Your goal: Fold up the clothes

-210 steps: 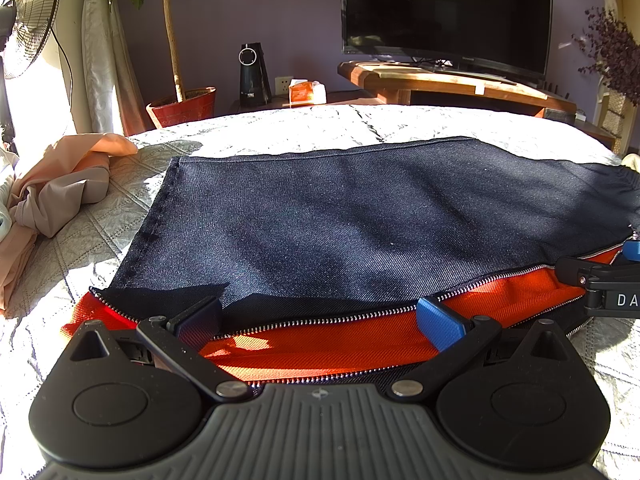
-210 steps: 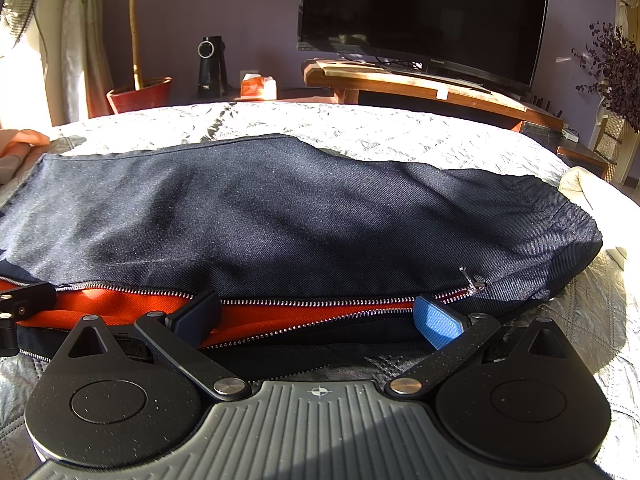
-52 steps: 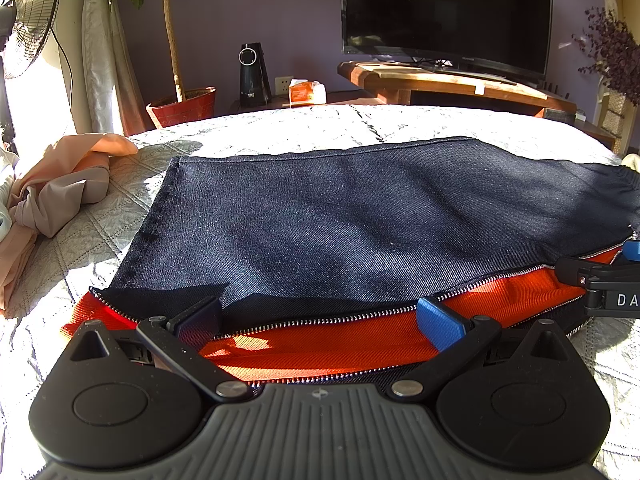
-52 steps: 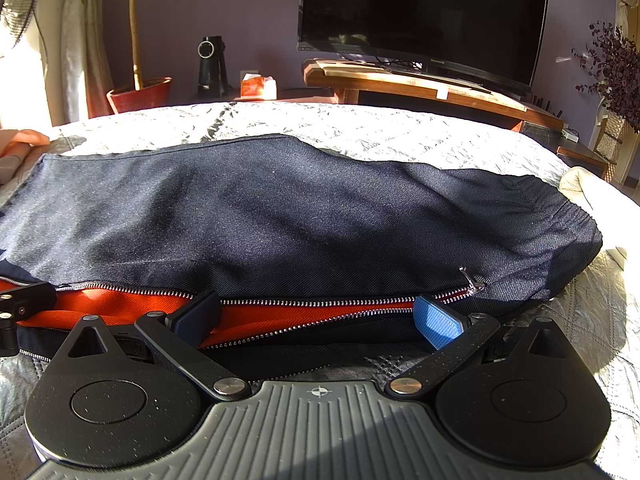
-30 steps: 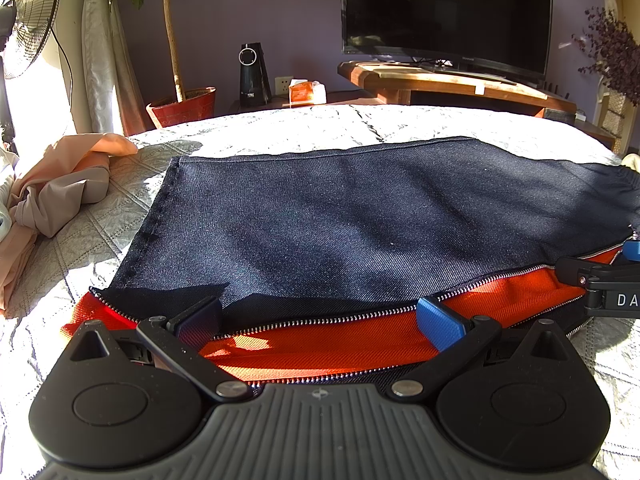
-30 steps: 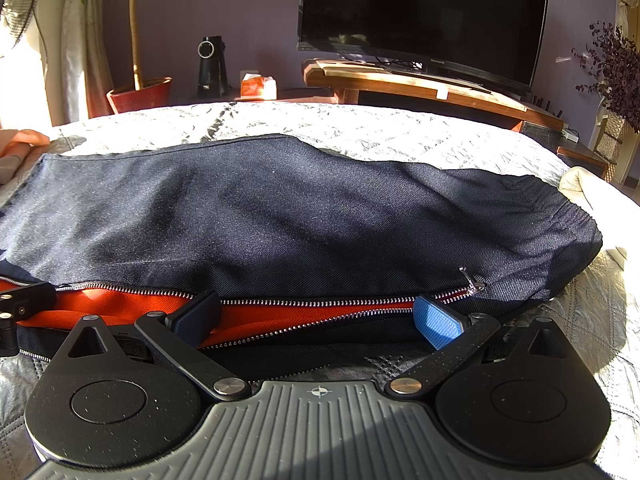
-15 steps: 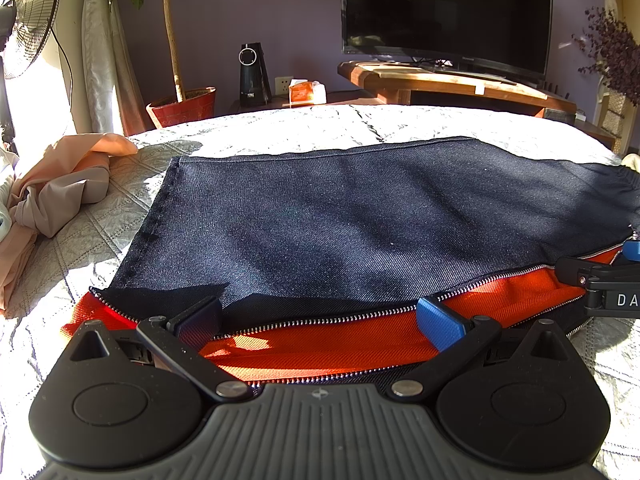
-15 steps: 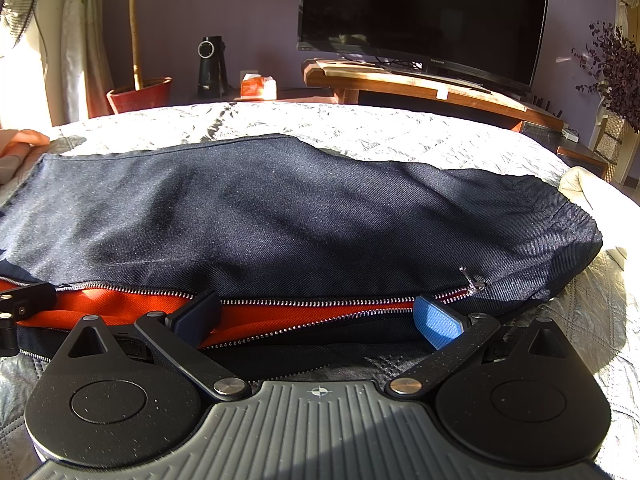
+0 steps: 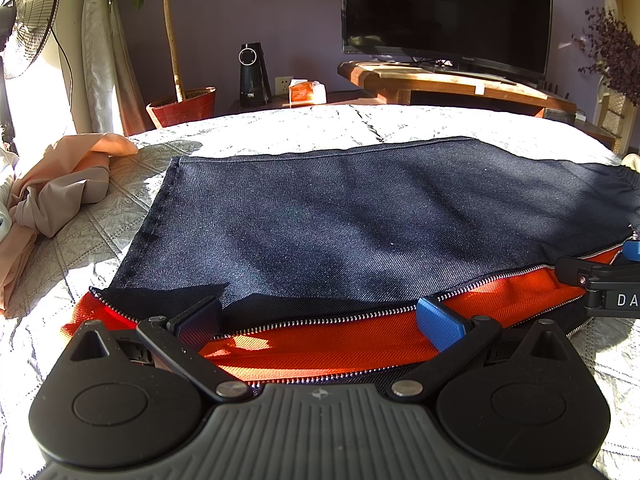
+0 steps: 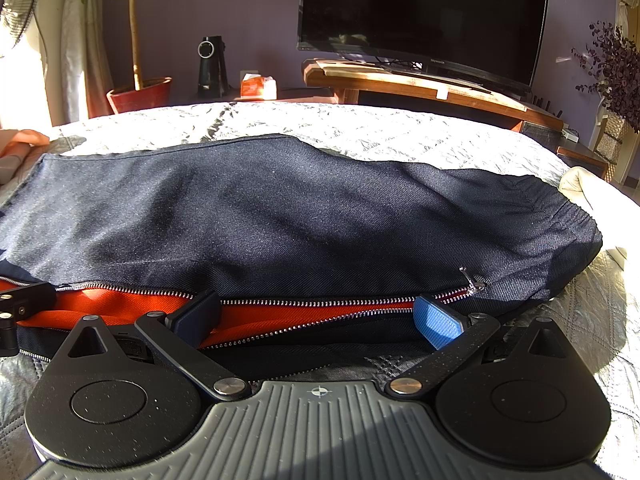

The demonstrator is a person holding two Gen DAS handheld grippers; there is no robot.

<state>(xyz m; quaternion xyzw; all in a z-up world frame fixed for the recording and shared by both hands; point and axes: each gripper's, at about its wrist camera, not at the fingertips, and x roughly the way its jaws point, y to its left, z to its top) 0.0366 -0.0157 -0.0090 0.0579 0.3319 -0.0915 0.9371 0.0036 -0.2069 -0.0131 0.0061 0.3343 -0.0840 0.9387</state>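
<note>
Your dark navy garment (image 9: 360, 216), with its orange lining (image 9: 328, 344) showing through an unzipped zipper (image 10: 312, 304), lies spread flat across the quilted bed (image 9: 320, 124), long side running from nine to three o'clock. As far as you can judge, the folding has barely begun: the cloth is smoothed out in one layer-pair, the near edge gapes open, and no fold across the length has been made.

Your left gripper (image 9: 320, 322) sits at the near edge toward the hem end, its jaws spread wide with nothing between them. Your right gripper (image 10: 316, 320) sits at six o'clock of the elastic-cuffed end, equally wide and empty, just short of the zipper pull (image 10: 472, 280).

No container holds any clothing here. A crumpled peach garment (image 9: 60, 176) waits at nine o'clock and a pale cloth (image 10: 584, 184) at three o'clock, both unfolded. Beyond the bed stand a potted plant (image 9: 182, 106) and a television (image 9: 444, 12).
</note>
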